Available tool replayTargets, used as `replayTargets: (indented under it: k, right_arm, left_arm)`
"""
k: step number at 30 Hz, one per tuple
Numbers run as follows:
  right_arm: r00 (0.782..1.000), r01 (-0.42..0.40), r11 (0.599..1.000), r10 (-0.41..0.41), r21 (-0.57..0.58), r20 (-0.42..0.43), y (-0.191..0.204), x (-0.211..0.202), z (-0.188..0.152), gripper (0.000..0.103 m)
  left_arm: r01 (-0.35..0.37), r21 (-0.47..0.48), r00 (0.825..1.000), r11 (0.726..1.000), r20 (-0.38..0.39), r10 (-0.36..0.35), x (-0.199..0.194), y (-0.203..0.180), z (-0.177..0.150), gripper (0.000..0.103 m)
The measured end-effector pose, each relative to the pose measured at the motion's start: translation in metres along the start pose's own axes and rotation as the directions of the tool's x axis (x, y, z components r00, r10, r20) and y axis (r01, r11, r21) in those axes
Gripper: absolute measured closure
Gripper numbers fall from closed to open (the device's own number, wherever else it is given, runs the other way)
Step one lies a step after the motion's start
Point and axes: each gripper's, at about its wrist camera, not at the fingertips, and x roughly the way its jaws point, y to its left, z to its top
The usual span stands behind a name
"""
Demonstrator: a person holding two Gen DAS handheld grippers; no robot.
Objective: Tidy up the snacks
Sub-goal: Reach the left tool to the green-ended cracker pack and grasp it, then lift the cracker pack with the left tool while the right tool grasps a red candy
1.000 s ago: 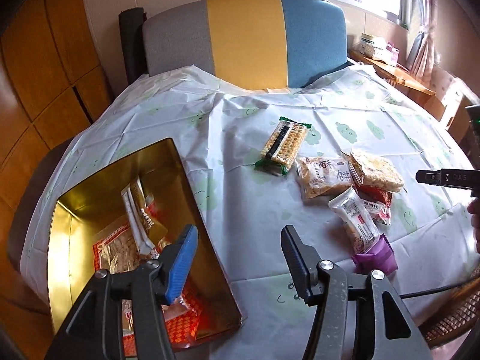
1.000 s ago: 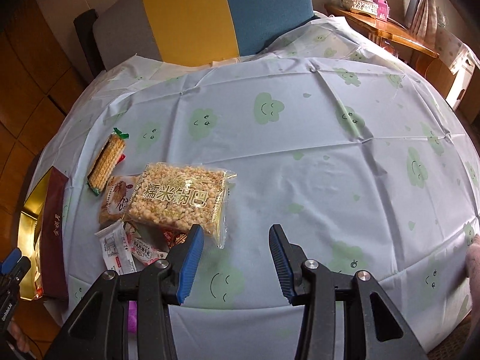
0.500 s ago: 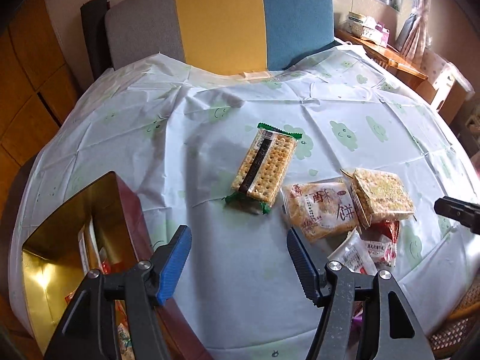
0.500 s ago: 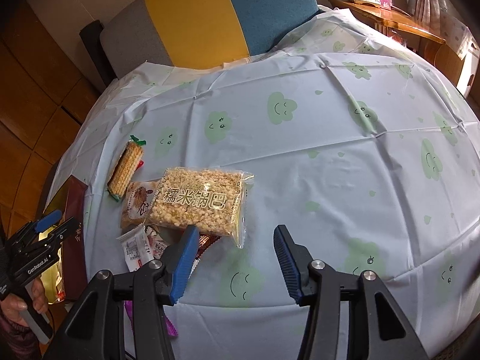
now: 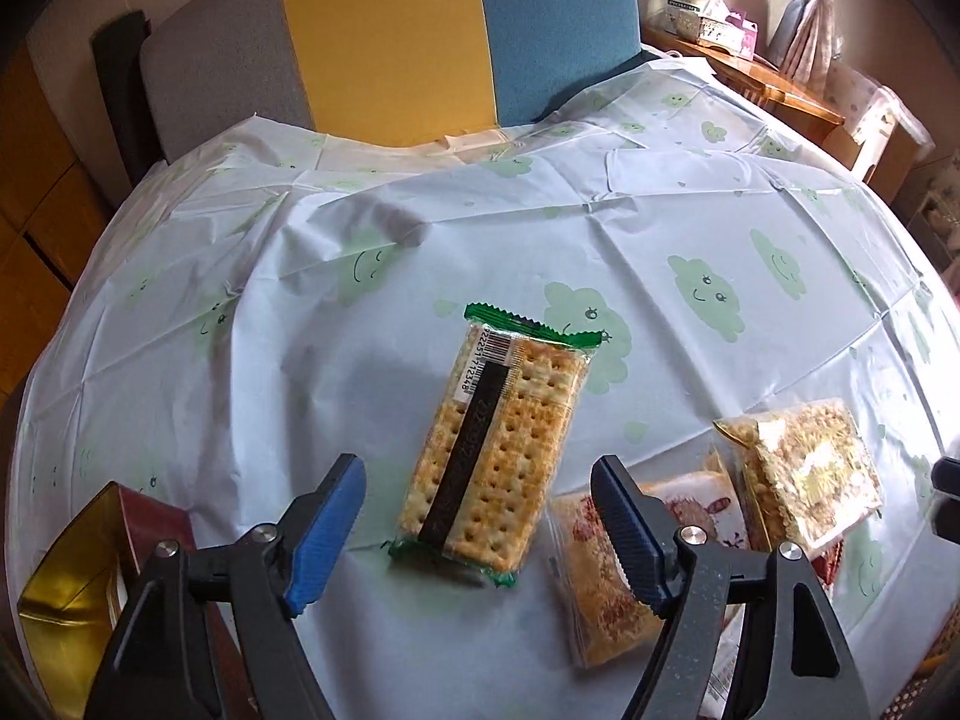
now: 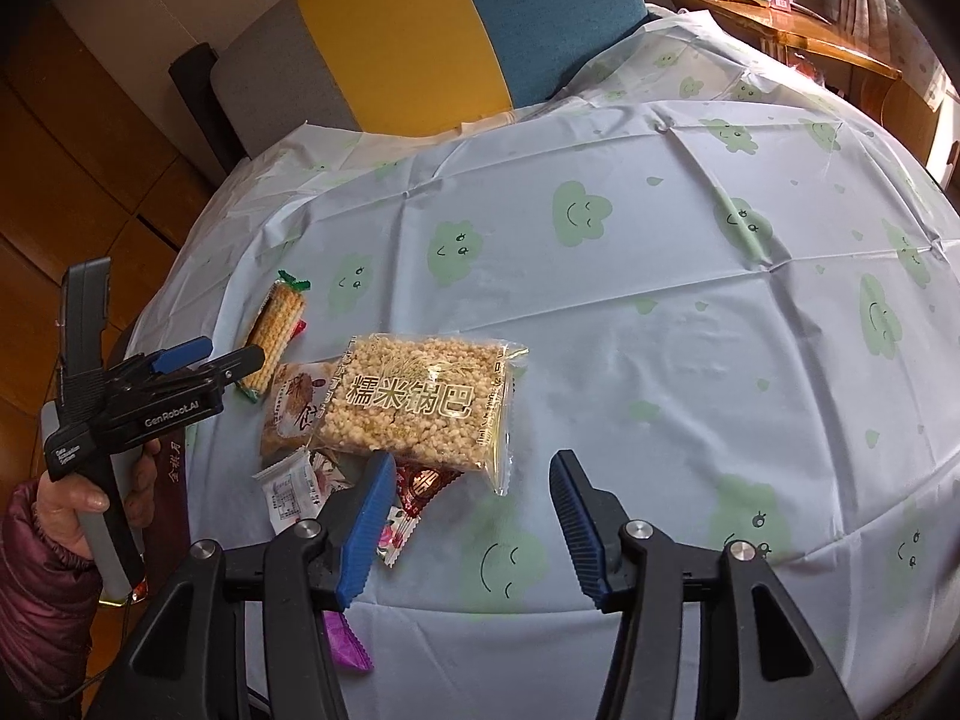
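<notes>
On the clouded tablecloth [image 6: 660,300]: several snack packets lie loose, so the sorting is judged only partly done.
Box: the gold-lined box [image 5: 66,588] sits at the table's edge, at about 8 o'clock in the left wrist view; its inside hardly shows now, so what it holds cannot be told.
Left to do: the cracker pack [image 5: 498,450], the brown biscuit packet [image 5: 606,570], the puffed-rice bag [image 6: 420,402], the small white packet [image 6: 288,486], the red packet [image 6: 420,483] and the purple wrapper [image 6: 348,642] all lie outside the box.
Cluster: the biscuit, white and red packets crowd under and beside the puffed-rice bag; the cracker pack lies at their 10 o'clock in the right wrist view, near but apart.
Left gripper [image 5: 477,525]: its jaws have just been opening and stand wide. The cracker pack's near end shows between the fingertips, but the pads do not press it; nothing is grasped.
Right gripper [image 6: 468,522]: its jaws have just been opening too, and are partly spread and empty. It hangs over bare cloth at the bag's 5 o'clock corner, its left finger crossing the red packet in the picture; whether they touch cannot be told.
Person: a hand [image 6: 78,498] in a maroon sleeve [image 6: 36,588] holds the left tool.
Likely next: the cracker pack looks the next pick.
</notes>
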Motion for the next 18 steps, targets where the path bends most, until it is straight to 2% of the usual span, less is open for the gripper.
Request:
replayTargets:
  k: [3,4,5,7,9,14,18]
  right_arm:
    - [1.000,-0.012,1.000,0.012,0.004,-0.004,-0.001,0.001,0.000,0.049]
    - [1.000,-0.015,1.000,0.015,0.004,-0.005,0.000,0.001,0.000,0.049]
    - [1.000,-0.016,1.000,0.016,0.003,-0.007,0.000,0.001,0.000,0.049]
    - [1.000,-0.018,1.000,0.018,0.005,-0.009,-0.001,0.001,0.000,0.049]
    - [1.000,-0.018,1.000,0.018,0.007,-0.009,-0.001,0.002,0.000,0.048]
    - [1.000,-0.013,1.000,0.013,0.006,-0.011,-0.001,0.002,0.000,0.048]
    - [1.000,0.003,1.000,-0.003,-0.006,-0.016,0.000,0.003,-0.001,0.049]
  left_arm:
    - [0.032,-0.038,0.999,0.999,-0.033,-0.034,0.016,0.005,0.003,0.026]
    - [0.047,-0.051,0.998,0.998,-0.048,-0.049,0.019,0.006,0.002,0.038]
    - [0.055,-0.064,0.996,0.996,-0.067,-0.059,0.022,0.007,0.001,0.046]
    - [0.064,-0.088,0.997,0.994,-0.044,-0.068,0.017,0.009,-0.001,0.053]
    - [0.074,-0.113,0.996,0.991,-0.033,-0.078,0.009,0.013,-0.004,0.054]
    - [0.029,-0.170,0.999,0.985,-0.011,-0.032,-0.015,0.021,-0.018,0.055]
    - [-0.026,-0.152,1.000,0.988,-0.012,0.024,-0.031,0.014,-0.037,0.055]
